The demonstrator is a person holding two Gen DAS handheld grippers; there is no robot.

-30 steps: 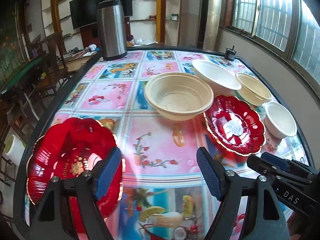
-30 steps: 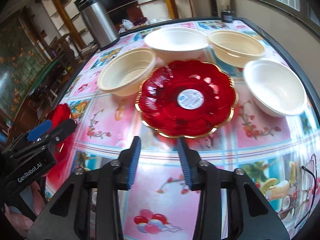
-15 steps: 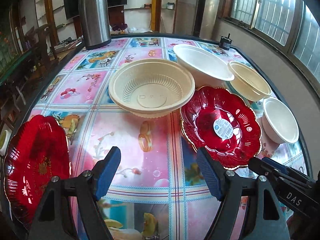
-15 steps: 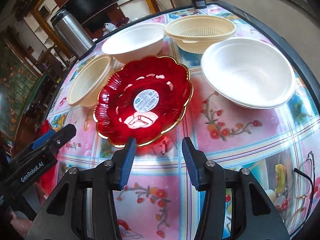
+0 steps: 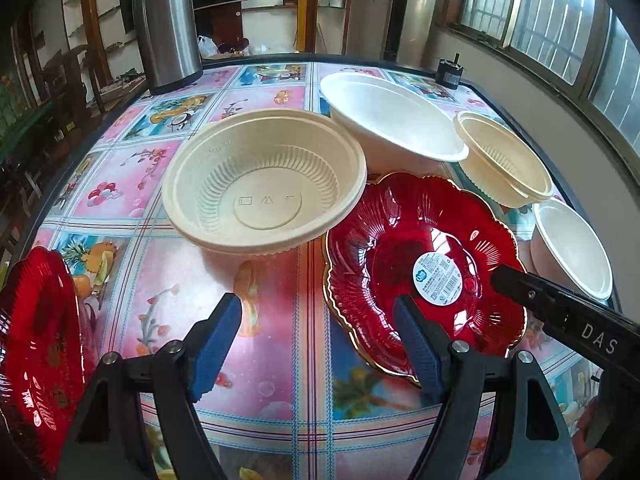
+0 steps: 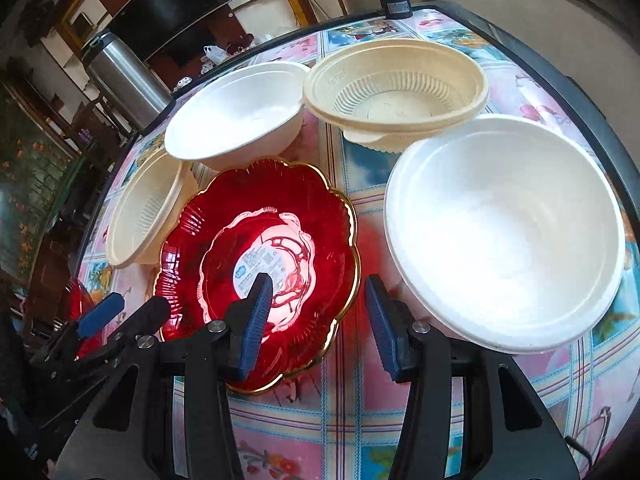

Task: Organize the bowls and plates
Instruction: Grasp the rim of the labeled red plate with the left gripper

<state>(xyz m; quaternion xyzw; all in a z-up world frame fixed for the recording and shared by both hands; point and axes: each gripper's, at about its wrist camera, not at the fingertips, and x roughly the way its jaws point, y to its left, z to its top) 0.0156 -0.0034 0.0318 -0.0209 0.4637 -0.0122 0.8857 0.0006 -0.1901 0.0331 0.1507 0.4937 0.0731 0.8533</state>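
Observation:
A red scalloped plate with a white label [image 5: 424, 240] [image 6: 192, 248] lies mid-table. My right gripper [image 6: 318, 320] is open; its left finger hangs over the plate's inside and its right finger stands outside the rim, beside a big white bowl [image 6: 504, 232]. My left gripper [image 5: 316, 340] is open over bare tablecloth, its right finger at the plate's near-left rim. A ribbed cream bowl [image 5: 264, 184] [image 6: 140, 216] sits just beyond it. A second red plate [image 5: 36, 360] lies at the table's left edge. Further back stand a white bowl [image 5: 392, 120] [image 6: 240, 112] and another cream bowl [image 5: 504, 156] [image 6: 396, 88].
A steel thermos [image 5: 166, 24] [image 6: 124, 80] stands at the far left corner, a small black object [image 5: 450, 72] at the far right one. The table's dark edge [image 5: 560, 184] runs close behind the right-hand bowls. Chairs and shelves lie beyond the table.
Both grippers came forward and lower toward the labelled red plate. The right one's fingers now stand either side of its rim. The second red plate slid to the left wrist view's left edge.

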